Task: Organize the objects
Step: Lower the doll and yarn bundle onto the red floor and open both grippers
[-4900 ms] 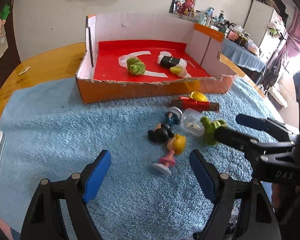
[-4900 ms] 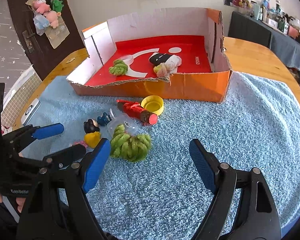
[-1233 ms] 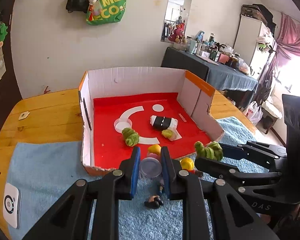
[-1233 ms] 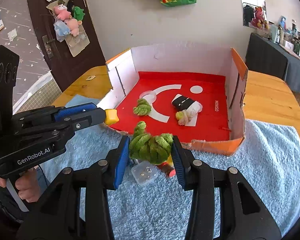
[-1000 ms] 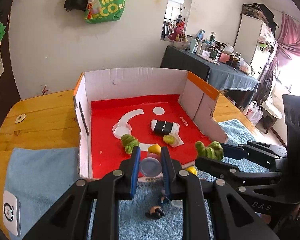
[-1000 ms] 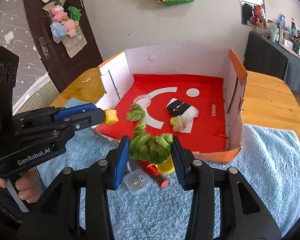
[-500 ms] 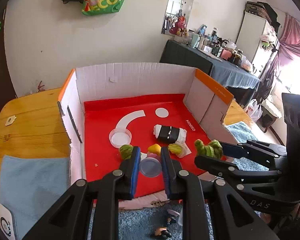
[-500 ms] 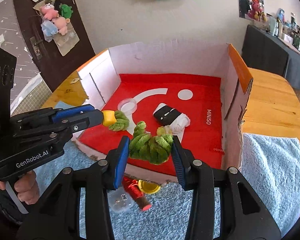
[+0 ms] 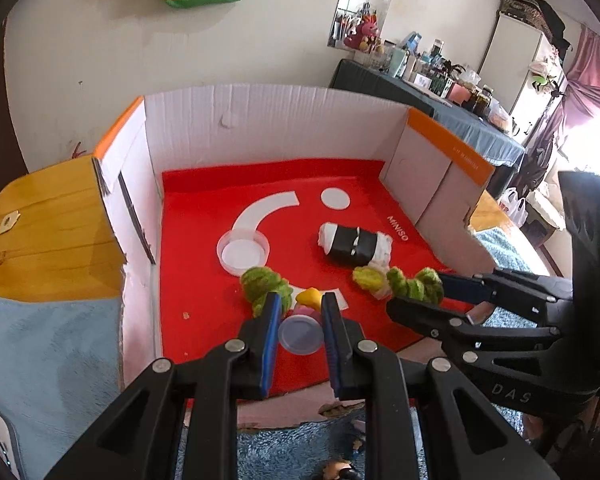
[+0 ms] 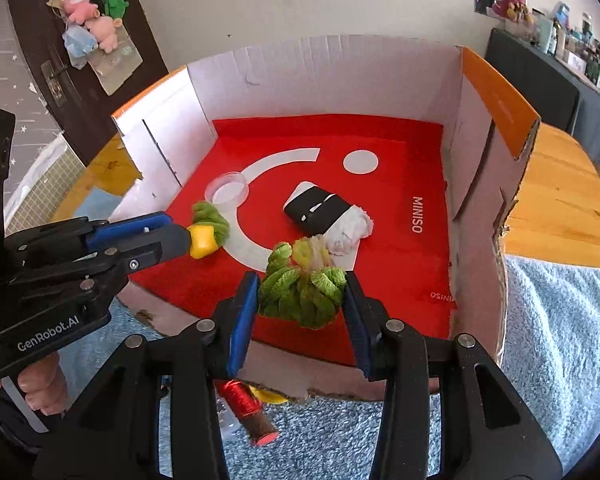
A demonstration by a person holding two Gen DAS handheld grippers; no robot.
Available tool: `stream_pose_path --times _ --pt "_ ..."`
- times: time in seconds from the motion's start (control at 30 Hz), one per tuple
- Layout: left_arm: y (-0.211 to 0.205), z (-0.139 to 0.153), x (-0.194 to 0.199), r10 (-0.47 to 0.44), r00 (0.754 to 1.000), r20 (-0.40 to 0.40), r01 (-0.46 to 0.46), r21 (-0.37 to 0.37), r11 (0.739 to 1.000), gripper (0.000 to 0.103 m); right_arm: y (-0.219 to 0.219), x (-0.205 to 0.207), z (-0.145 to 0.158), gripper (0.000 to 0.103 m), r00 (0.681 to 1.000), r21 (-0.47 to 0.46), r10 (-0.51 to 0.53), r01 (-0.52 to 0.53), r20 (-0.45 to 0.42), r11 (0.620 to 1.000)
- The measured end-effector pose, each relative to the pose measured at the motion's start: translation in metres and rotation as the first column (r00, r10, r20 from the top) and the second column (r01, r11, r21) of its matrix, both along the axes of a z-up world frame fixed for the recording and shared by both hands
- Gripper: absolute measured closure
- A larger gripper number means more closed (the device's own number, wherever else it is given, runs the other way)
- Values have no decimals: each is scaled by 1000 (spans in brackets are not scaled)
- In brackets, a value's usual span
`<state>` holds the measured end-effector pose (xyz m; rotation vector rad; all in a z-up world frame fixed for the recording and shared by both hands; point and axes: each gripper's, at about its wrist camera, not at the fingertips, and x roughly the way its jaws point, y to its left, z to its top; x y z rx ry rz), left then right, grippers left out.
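Both grippers over the front part of the cardboard box [image 10: 496, 108], each loaded. Left gripper [image 9: 300, 322] jaws narrow, clamped on a small toy figure [image 9: 302, 330] with round lilac base toward the camera and yellow head [image 10: 202, 240] poking out past the tips. Right gripper [image 10: 300, 300] jaws closed around a green yarn bundle [image 10: 300, 292], strands bulging between the blue pads [image 10: 242, 320].

Already on the red floor: second green yarn ball [image 9: 264, 286], clear round lid [image 9: 242, 250], black-and-white wrapped roll [image 9: 354, 242]. Still outside on the blue towel [image 10: 556, 320] covering the worktop: red thread spool [image 10: 244, 404], yellow cap [image 10: 268, 396], a dark-haired figure [image 9: 340, 472].

Risks, judged from layout:
- Figure held only by its base; smooth disc could twist or slip out early, drop head-first and roll.
- Release point crowded: figure's head just above the lying yarn ball, so likely to land on it and topple or bounce toward the lid.
- Yarn fibres may snag on the pads when opening, dragging the bundle back over the torn front wall [image 10: 284, 376].
- Two grippers close side by side; opening both at once could knock one against the other.
- Low, ragged front edge near the underside of both tools; a careless pull-back could catch it and shift the box
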<state>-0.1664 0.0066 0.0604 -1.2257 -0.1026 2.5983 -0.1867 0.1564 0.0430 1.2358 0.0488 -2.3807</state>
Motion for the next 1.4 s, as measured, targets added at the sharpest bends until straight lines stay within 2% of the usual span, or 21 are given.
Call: stream_pose_path --times 0.63,1.07,1.4 --pt "-10 -26 -24 26 997 75 -26 -2 1000 82 -7 -22 -12 63 999 29 11 -12 41 1000" --pt "-14 -31 -51 54 995 81 -53 -13 998 82 -7 -39 -15 63 1000 25 -8 8 27 1000" --pt "-12 -35 -55 61 995 85 -59 -21 998 82 -10 -41 -16 63 1000 43 -10 10 15 999"
